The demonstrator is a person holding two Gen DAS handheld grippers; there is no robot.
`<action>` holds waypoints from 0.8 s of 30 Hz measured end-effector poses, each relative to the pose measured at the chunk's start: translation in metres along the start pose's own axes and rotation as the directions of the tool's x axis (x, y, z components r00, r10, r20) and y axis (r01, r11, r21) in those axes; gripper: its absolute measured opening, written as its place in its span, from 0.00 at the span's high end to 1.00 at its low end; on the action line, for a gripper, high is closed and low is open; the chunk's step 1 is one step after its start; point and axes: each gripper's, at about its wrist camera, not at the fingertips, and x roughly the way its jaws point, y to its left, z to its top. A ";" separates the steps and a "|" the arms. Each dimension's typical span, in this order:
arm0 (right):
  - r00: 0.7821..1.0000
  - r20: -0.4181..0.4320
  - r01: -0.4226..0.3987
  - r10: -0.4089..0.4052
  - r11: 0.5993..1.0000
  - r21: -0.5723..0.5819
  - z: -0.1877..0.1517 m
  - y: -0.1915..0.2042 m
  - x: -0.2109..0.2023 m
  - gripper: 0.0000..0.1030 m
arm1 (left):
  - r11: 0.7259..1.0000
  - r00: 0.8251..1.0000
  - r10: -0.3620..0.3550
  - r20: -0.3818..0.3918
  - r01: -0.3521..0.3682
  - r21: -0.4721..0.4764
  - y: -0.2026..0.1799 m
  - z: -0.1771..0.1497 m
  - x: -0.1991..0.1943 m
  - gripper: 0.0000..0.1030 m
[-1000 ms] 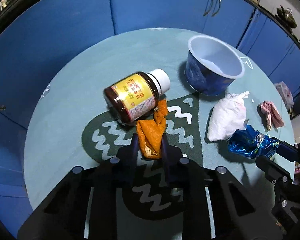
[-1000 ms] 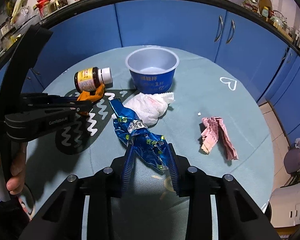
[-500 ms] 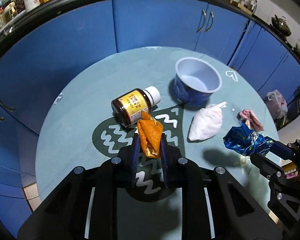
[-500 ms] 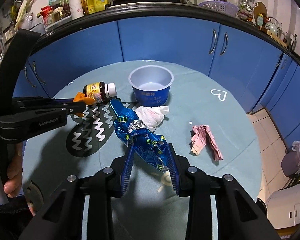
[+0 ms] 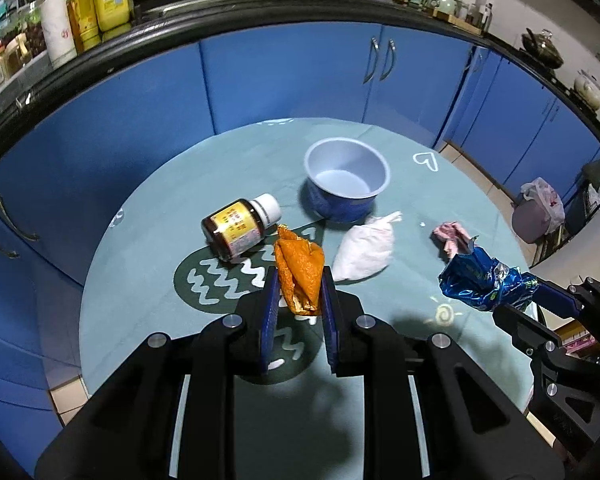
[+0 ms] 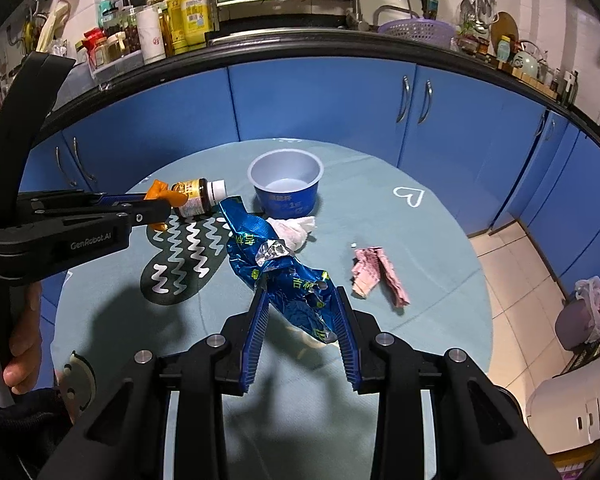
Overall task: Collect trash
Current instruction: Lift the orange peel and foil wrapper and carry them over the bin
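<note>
One bottle (image 5: 240, 229); one bowl (image 5: 346, 184); three wrappers (image 5: 300, 276)

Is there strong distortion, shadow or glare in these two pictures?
Left wrist view: fisheye bends the counter edge into an arc; gripper shadows fall on the table. Right wrist view: same bending; the blue foil wrapper glints where it creases; all fairly sharp.

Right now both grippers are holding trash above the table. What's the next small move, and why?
Probably carry both loads toward the bin on the floor at the right. The left gripper is shut on the orange peel, the right gripper on the blue wrapper, both clear of the table, so neither can pick more.
</note>
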 end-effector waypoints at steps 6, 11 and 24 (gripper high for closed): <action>1.000 0.022 0.013 -0.013 1.000 0.018 -0.005 -0.009 -0.013 0.68 | 1.000 1.000 -0.006 0.016 0.005 0.028 -0.018 0.000 -0.011 0.79; 0.999 0.040 0.022 -0.023 0.999 0.036 -0.009 -0.019 -0.024 0.68 | 0.998 1.000 -0.011 0.024 0.010 0.058 -0.037 -0.001 -0.020 0.79; 0.995 0.072 0.065 -0.073 0.992 0.113 -0.032 -0.059 -0.053 0.68 | 0.986 0.998 -0.053 0.038 0.046 0.160 -0.102 -0.002 -0.035 0.79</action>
